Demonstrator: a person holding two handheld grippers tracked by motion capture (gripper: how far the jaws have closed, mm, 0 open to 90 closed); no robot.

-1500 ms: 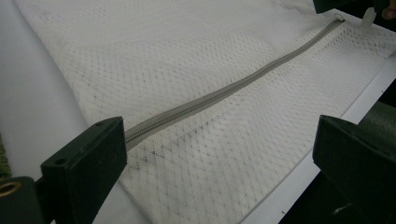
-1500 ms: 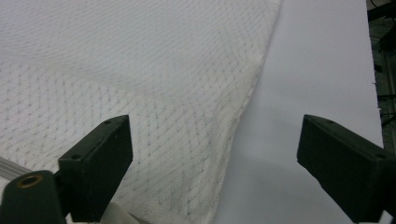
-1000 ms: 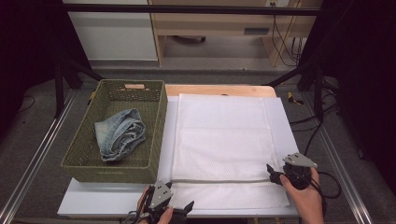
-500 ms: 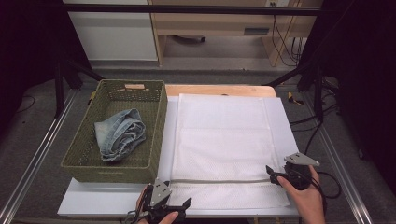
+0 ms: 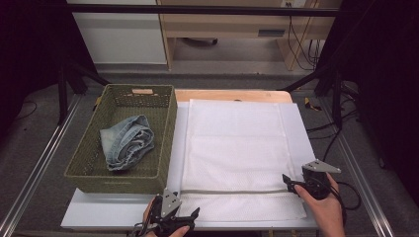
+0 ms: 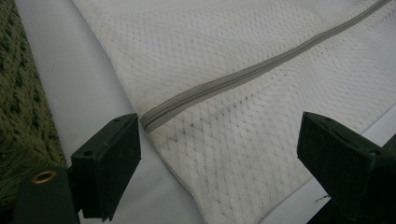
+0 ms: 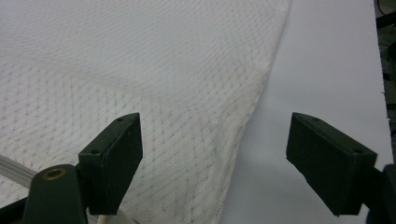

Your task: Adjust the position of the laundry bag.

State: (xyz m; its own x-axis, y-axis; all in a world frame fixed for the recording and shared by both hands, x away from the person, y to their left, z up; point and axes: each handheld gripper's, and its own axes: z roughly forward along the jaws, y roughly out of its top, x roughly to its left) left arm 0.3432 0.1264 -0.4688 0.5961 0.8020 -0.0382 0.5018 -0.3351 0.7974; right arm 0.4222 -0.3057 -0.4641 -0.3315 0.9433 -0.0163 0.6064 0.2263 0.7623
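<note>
A white mesh laundry bag lies flat on the white table, just right of the green basket (folded jeans inside). Its grey zipper runs across the near end. The left gripper straddles the bag's zipper corner, and the right gripper its opposite edge; both jaws stand apart, having just been closing, pressing nothing.
</note>
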